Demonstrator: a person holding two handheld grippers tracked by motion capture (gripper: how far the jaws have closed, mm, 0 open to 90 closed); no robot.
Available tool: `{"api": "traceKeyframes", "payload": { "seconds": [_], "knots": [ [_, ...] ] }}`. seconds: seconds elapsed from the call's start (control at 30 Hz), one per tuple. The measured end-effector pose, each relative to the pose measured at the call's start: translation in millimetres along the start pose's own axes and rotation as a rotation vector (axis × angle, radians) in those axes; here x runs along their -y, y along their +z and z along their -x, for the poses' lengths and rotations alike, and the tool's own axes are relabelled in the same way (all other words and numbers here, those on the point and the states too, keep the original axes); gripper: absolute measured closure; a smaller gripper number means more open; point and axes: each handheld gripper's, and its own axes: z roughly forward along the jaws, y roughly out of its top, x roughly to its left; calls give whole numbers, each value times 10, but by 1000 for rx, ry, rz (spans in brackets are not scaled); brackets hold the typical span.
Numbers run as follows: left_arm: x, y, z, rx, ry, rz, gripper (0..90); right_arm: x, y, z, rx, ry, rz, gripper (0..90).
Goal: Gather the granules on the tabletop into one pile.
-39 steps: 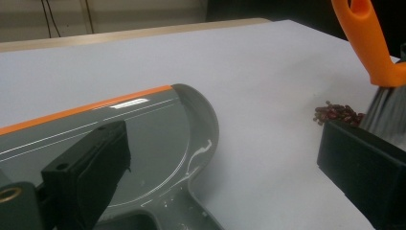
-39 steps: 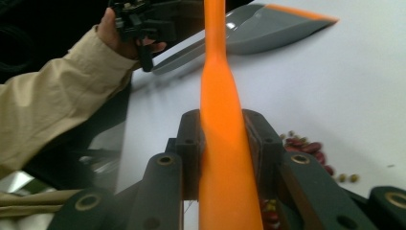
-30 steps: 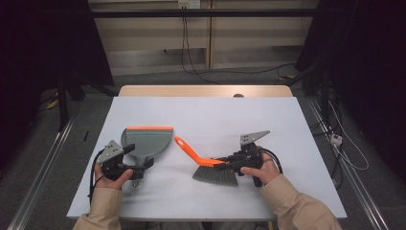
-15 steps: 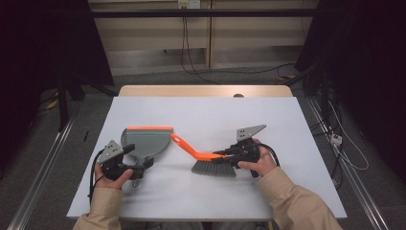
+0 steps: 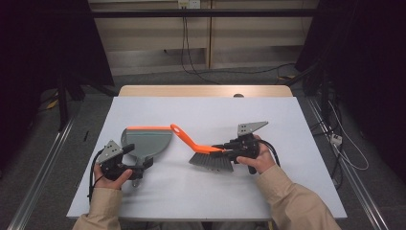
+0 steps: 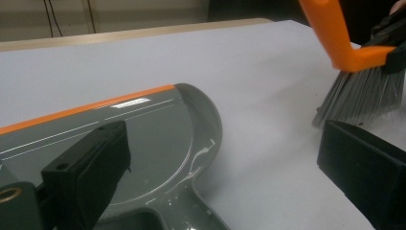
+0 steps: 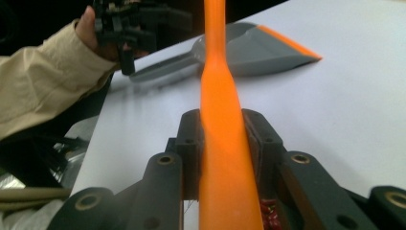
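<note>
Grey dustpan (image 5: 145, 142) lies empty on the counter (image 5: 287, 120); beside it the right gripper (image 5: 224, 148) clamps the orange brush (image 5: 203, 151), left gripper's (image 5: 141, 165) fingers spread wide.

The dustpan (image 5: 146, 142) is laid on the table (image 5: 287, 124). The brush (image 5: 210, 155) is found just right of the dustpan, its handle reaching toward it.

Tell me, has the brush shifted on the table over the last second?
Yes. The brush, clamped in the right gripper, has slid slightly left toward the dustpan, which stayed put; its handle tip now reaches the pan's orange edge.
</note>
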Motion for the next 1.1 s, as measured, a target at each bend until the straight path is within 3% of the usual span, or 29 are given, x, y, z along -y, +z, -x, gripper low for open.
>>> {"api": "traceKeyframes", "payload": {
  "seconds": [0.07, 0.27, 0.3, 0.43, 0.6, 0.83, 0.97, 1.1],
  "knots": [
    [0, 1, 2, 1, 1, 0, 40, -35, -61, -38, 44, -5, 30, 714],
    [-5, -6, 9, 5, 8, -1, 40, -70, -232, -198, 286, -25, 80, 714],
    [-5, -6, 10, 5, 9, -1, 40, -53, -247, -230, 330, -25, 83, 714],
    [-10, -10, 17, 7, 6, 3, 40, 42, -267, -293, 426, -16, 100, 714],
    [-15, -16, 22, 8, 10, 6, 40, 185, -270, -377, 601, -39, 119, 714],
    [-15, -5, 34, 9, 14, 0, 40, 348, -211, -543, 830, -10, 139, 714],
    [-22, -12, 43, 7, 13, 1, 41, 393, -89, -669, 931, 1, 122, 714],
    [-22, -16, 49, 9, 14, 2, 41, 431, 22, -745, 992, 11, 135, 714]
  ]
}}
